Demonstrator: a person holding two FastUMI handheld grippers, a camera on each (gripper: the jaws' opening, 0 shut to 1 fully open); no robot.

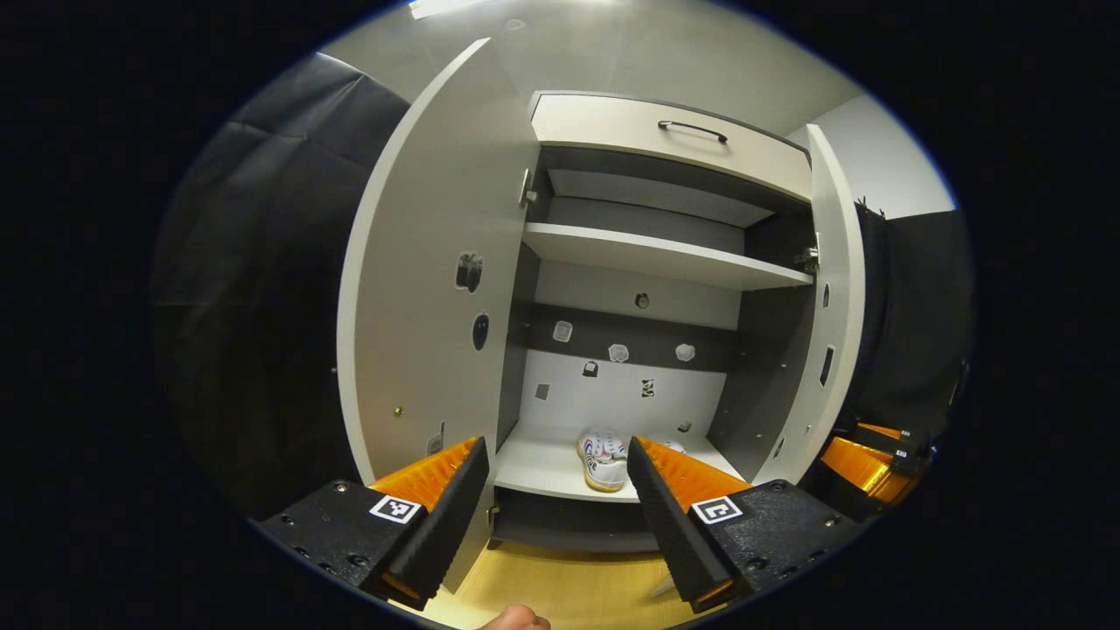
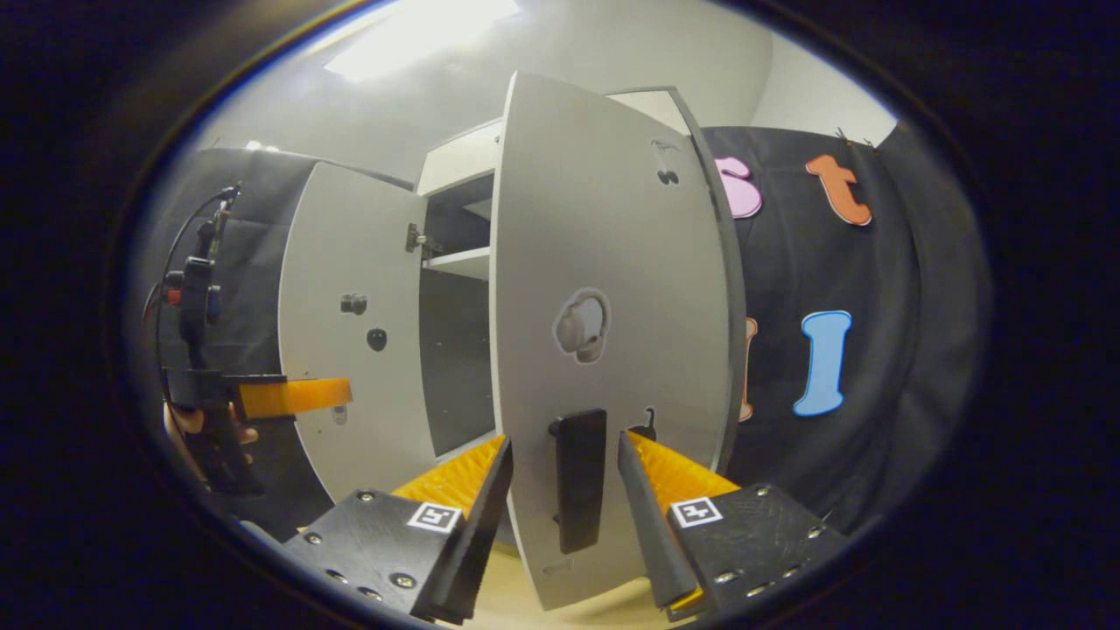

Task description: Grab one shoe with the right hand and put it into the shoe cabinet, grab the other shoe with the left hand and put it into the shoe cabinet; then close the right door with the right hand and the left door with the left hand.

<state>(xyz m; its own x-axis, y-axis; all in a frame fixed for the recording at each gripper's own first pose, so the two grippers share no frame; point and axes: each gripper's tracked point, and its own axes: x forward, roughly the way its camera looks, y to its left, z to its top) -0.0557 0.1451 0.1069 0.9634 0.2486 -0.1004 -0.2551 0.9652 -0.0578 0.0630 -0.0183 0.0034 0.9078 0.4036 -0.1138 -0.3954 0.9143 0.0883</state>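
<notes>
On the cabinet's (image 1: 665,131) bottom shelf lie the shoes (image 1: 604,457). Right gripper (image 2: 560,472), jaws wide and empty, straddles the right door's (image 2: 612,262) edge; pushing there could jam it. Left gripper (image 1: 557,477) hangs open, empty.

- Glaring hard from a ceiling light (image 1: 442,7) at the top edge of the left gripper view, and blooming into a hazy patch in the right gripper view.
- Bending the cabinet doors (image 2: 604,332) into curves toward the edges.
- Falling off into deep shadow over the black cloth (image 1: 254,289) and the cabinet interior (image 1: 630,350).
- Staying mostly sharp, softening near the rims.
</notes>
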